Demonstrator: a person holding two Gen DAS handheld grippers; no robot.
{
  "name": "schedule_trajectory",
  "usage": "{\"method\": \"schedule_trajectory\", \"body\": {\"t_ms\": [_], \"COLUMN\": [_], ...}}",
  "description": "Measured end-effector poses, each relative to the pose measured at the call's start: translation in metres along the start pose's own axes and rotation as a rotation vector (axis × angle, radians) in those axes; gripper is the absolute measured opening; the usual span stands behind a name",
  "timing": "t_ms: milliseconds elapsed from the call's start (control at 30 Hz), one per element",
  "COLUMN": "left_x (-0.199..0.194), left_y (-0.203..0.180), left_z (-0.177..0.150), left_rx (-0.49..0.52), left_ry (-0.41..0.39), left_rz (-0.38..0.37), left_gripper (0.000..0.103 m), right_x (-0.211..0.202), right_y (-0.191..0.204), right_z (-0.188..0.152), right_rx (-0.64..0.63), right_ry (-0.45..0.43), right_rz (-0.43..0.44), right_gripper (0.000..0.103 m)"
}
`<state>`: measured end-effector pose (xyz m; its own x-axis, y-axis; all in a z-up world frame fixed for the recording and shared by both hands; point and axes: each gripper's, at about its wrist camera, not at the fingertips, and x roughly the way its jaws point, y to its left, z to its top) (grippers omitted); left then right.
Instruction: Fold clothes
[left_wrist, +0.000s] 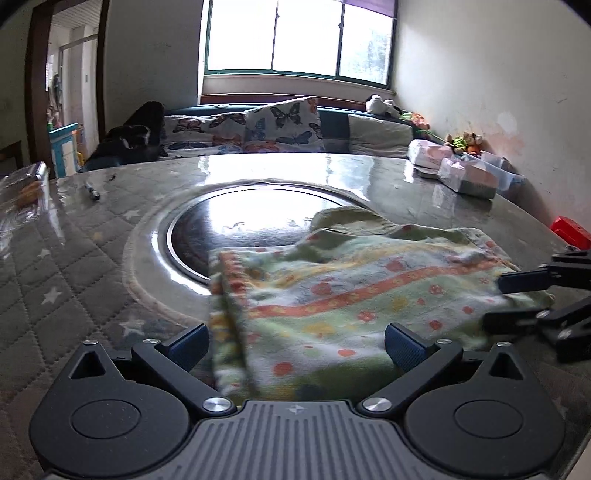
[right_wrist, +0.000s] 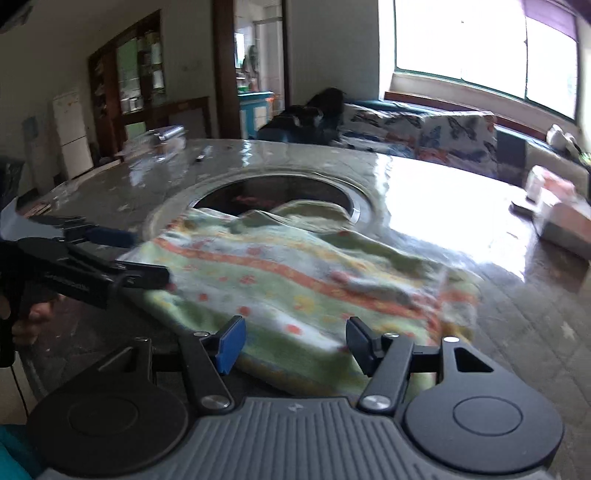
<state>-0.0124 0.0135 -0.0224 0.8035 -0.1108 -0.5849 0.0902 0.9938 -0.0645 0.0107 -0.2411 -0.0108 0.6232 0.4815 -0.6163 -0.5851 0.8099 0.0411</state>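
Clear plastic boxes (left_wrist: 495, 170) at the far right edge of the table (left_wrist: 74, 236), contents too blurred to tell. Patterned cloth (left_wrist: 351, 295) lying folded by the near edge, partly over the round metal inset (left_wrist: 236, 221), orange stripe and long axis running side to side. Left gripper (left_wrist: 295, 343) spread wide, near hem between the jaws, ungripped. Right gripper (right_wrist: 293, 339) likewise spread, cloth edge between the jaws.

Black linkage fingers (left_wrist: 186, 347) with blue ribbed pads, silver screws, grey ridged housing
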Motion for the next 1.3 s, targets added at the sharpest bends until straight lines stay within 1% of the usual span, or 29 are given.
{"method": "schedule_trajectory", "body": {"t_ms": [67,167,233,300,333,400,567,700,800,867,967,1067,1167,1233,1300], "left_x": [0.001,-0.001,-0.004,-0.007,-0.007,-0.008,-0.018,-0.017,-0.019,-0.023,-0.021,-0.020,-0.022,-0.023,-0.022], "left_y": [0.004,0.006,0.007,0.008,0.009,0.011,0.020,0.029,0.033,0.034,0.034,0.037,0.039,0.041,0.042], "left_z": [-0.002,-0.004,-0.004,-0.005,-0.006,-0.008,-0.008,-0.014,-0.015,-0.014,-0.014,-0.014,-0.015,-0.015,-0.014], "left_rx": [-0.010,-0.017,-0.016,-0.017,-0.016,-0.016,-0.027,-0.038,-0.059,-0.055,-0.050,-0.079,-0.086,-0.090,-0.094], "left_ry": [0.010,0.013,0.008,0.005,0.008,0.016,0.007,0.018,0.024,0.015,0.027,0.036,0.038,0.039,0.043], "left_rz": [0.010,0.015,0.020,0.029,0.034,0.039,0.060,0.084,0.075,0.084,0.091,0.087,0.084,0.080,0.079], "left_gripper": [0.103,0.103,0.103,0.103,0.103,0.103,0.103,0.103,0.103,0.103,0.103,0.103,0.103,0.103,0.103], "right_x": [0.003,-0.003,-0.009,-0.008,-0.006,-0.007,-0.012,-0.009,-0.014,-0.013,-0.007,0.002,0.010,0.017,0.025], "right_y": [-0.009,-0.013,-0.018,-0.022,-0.023,-0.021,-0.024,-0.023,-0.019,-0.014,-0.005,0.006,0.015,0.019,0.022], "right_z": [-0.007,-0.008,-0.008,-0.010,-0.013,-0.015,-0.010,-0.010,-0.003,0.002,0.009,0.017,0.022,0.023,0.023], "right_rx": [0.029,0.026,0.046,0.058,0.056,0.028,0.045,0.031,0.025,0.005,-0.022,-0.036,-0.050,-0.054,-0.067], "right_ry": [0.026,0.017,0.004,0.014,0.027,0.024,0.017,0.035,0.015,0.005,-0.005,-0.017,-0.026,-0.017,0.010], "right_rz": [-0.014,-0.025,-0.032,-0.035,-0.034,-0.036,-0.033,-0.033,-0.021,-0.008,0.017,0.043,0.070,0.083,0.089], "right_gripper": [0.062,0.062,0.062,0.062,0.062,0.061,0.061,0.061,0.061,0.061,0.061,0.061,0.060,0.060,0.059]}}
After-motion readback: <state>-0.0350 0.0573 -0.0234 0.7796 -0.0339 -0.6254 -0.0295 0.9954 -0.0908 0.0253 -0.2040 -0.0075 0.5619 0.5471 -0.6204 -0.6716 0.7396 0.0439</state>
